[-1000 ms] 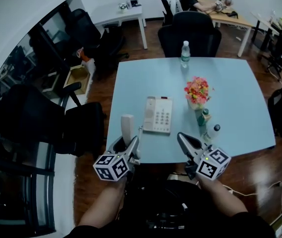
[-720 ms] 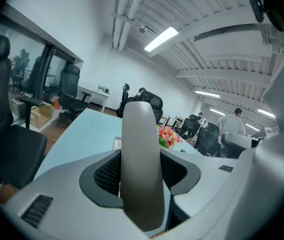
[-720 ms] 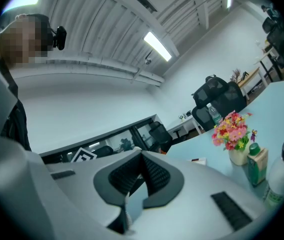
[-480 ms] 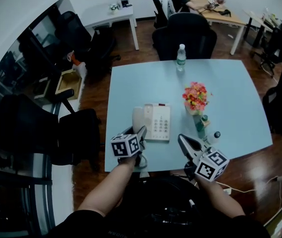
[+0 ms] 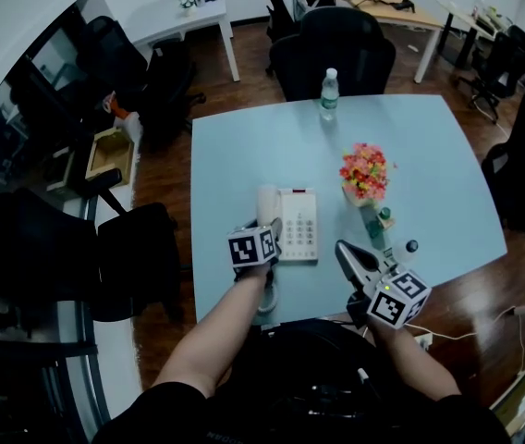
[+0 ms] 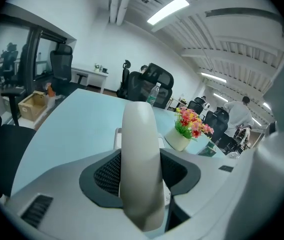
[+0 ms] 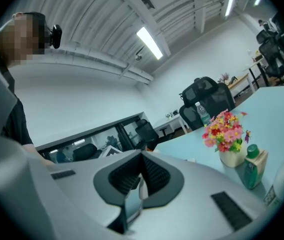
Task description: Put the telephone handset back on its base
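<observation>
**Handset gripped at the left side of the telephone base.**
On the pale blue table [image 5: 244, 146], the telephone base [image 5: 299, 225] lies toward the near edge. The white handset [image 6: 139, 159] is at its left side, clamped between the jaws of the left gripper [image 5: 266, 228]. The right gripper [image 5: 344, 251], at near right, has its jaws together with nothing between them.

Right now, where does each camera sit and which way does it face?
Head view: above, looking down on the table; forearms, left gripper, right gripper show.
Left gripper view: along its jaws, shut on the handset, toward the flowers.
Right gripper view: along its shut jaws, across the table.
Both gripper views share the flowers.
</observation>
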A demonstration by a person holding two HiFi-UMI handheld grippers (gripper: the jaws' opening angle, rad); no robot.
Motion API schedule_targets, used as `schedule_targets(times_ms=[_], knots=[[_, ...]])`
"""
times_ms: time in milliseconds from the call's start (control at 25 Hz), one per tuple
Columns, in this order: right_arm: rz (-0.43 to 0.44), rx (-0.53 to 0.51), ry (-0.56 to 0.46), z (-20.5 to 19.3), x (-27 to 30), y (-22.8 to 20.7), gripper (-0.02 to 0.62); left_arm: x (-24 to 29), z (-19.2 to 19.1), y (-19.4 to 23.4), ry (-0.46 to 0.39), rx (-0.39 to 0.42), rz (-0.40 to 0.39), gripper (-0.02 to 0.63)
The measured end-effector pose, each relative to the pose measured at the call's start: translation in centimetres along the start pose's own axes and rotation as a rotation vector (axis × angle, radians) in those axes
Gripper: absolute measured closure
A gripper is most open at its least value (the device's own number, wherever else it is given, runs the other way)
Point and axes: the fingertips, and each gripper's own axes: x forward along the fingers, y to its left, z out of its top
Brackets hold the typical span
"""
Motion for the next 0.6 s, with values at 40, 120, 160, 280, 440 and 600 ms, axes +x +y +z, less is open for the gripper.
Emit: schedule_targets(times_ms=[40, 120, 160, 280, 440, 600], knots=[[-0.003, 0.002, 0.001, 0.0, 0.2, -0.1, 0.581, 0.2, 0.0, 0.0, 0.005, 0.003, -0.003, 0.397], [-0.008, 0.004, 0.006, -0.1, 0.6, -0.2, 0.581, 0.5, -0.3, 0.3, 0.016, 0.003, -0.002, 0.398], [-0.008, 0.005, 0.008, -0.1, 0.9, -0.2, 0.581, 0.8, -0.4, 0.5, 0.024, 0.002, 0.001, 0.397], [-0.006, 0.009, 0.006, 0.1, 1.5, -0.2, 0.581, 2.0, -0.6, 1.3, 0.046, -0.006, 0.019, 0.397], [-0.014, 0.008, 0.002, 0.1, 1.6, 0.0, 0.581, 3.5, -1.3, 1.8, 0.08, -0.004, 0.038, 0.397], [-0.035, 0.016, -0.001, 0.1, 1.3, -0.4, 0.581, 4.4, -1.6, 2.1, 0.097, 0.02, 0.058, 0.397]])
